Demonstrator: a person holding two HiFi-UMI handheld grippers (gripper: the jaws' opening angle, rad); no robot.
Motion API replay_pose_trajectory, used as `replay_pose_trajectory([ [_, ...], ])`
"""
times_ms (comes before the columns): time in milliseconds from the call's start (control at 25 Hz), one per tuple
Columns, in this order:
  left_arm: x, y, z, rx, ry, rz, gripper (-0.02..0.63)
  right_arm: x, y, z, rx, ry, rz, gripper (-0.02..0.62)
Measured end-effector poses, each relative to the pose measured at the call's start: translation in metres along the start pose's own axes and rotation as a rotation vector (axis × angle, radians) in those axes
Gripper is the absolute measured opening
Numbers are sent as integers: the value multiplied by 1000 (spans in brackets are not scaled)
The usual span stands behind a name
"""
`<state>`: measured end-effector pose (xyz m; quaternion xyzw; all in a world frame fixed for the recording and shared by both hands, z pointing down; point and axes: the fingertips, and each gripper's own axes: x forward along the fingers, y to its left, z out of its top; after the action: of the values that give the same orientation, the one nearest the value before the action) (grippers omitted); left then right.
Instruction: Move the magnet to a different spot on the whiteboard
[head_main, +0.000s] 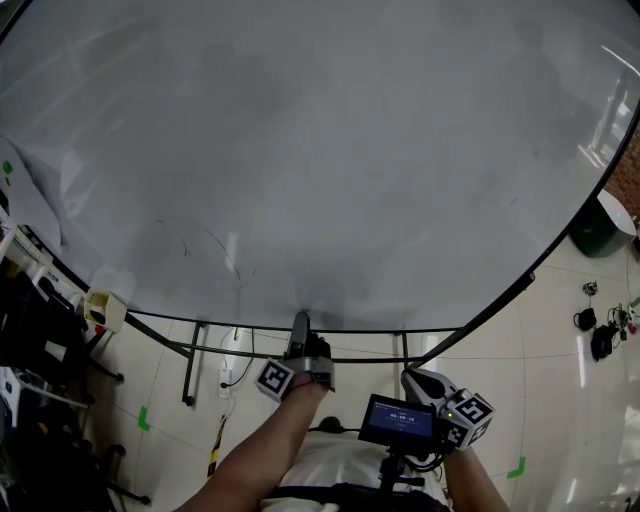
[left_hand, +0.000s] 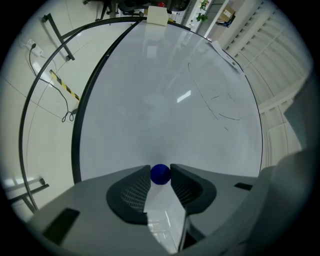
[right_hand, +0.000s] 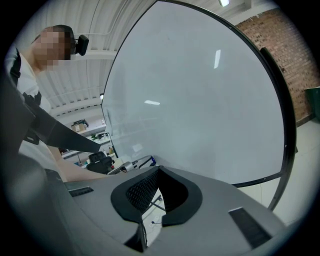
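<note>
Pinching magnet (left_hand: 160, 173) between left tongs (left_hand: 160, 167)

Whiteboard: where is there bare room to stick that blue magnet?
Nearly the whole whiteboard is bare, widest from centre to right edge. Only the faint pen marks lower left and the paper at the left edge crowd it.

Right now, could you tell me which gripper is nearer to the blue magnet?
Left. The left gripper has its fingers closed on the magnet at the whiteboard; the right gripper is back from the board, empty.
</note>
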<state>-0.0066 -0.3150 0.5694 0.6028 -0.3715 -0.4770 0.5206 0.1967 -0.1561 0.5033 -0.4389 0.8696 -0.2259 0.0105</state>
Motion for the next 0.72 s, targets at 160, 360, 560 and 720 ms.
replay_pose_trajectory([
  [160, 5, -1, -6, -8, -12, 2, 161, -3, -6, 4, -4, -1, -11, 34],
  [360, 6, -3, -7, 12, -11, -7, 163, -5, -9, 5, -4, 12, -11, 34],
  [560, 5, -5, -6, 39, 4, -15, 182, -2, -9, 5, -5, 5, 0, 34],
  [720, 3, -6, -9, 74, 25, 0, 186, -5, -9, 5, 3, 11, 5, 34],
])
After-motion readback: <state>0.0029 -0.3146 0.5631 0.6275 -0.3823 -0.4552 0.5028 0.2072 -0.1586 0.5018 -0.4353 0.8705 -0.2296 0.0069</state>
